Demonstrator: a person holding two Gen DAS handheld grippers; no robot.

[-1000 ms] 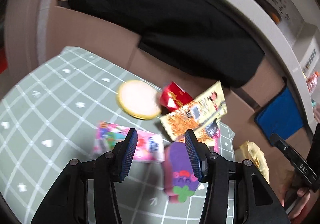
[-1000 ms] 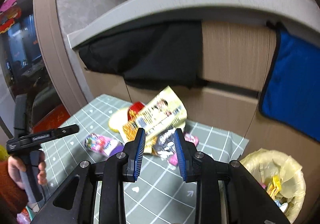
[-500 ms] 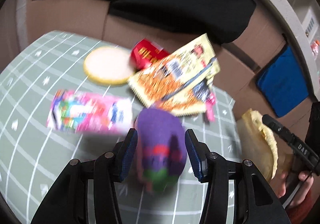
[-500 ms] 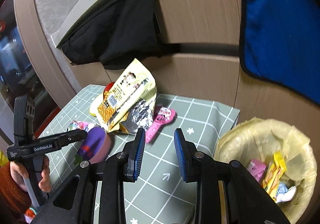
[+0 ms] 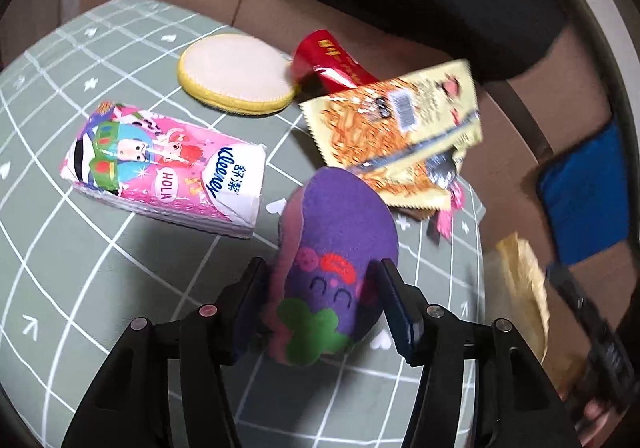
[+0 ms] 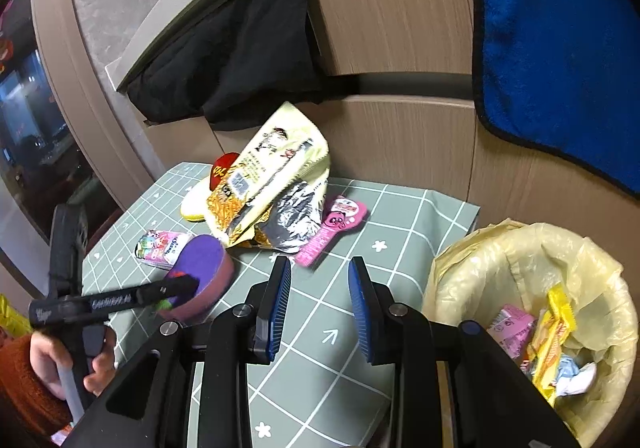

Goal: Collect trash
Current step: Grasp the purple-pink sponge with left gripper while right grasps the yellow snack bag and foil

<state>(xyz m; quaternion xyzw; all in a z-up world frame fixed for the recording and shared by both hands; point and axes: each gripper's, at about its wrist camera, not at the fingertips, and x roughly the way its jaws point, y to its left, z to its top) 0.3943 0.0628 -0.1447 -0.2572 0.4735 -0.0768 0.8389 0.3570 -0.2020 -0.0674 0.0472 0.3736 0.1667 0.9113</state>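
My left gripper (image 5: 320, 280) is open, its jaws on either side of the lower end of a purple eggplant-shaped sponge (image 5: 336, 248) on the grid-patterned mat (image 5: 80, 268); it also shows in the right wrist view (image 6: 180, 288). My right gripper (image 6: 318, 288) is open and empty above the mat, a little short of a pink wrapper (image 6: 332, 228). A yellow noodle packet (image 6: 272, 176) leans on a silver wrapper (image 6: 296, 216) and a red packet (image 5: 332, 60). A trash bin (image 6: 480, 268) with a yellow liner holds several wrappers.
A pink tissue pack (image 5: 164, 168) and a round yellow sponge (image 5: 236, 74) lie on the mat's left. A black cloth (image 6: 240, 60) and a blue towel (image 6: 560, 48) hang on the wooden cabinet behind. The bin stands off the mat's right edge.
My left gripper has moved forward until its jaws stand around the purple sponge. My right gripper has swung right and down, bringing the bin into view.
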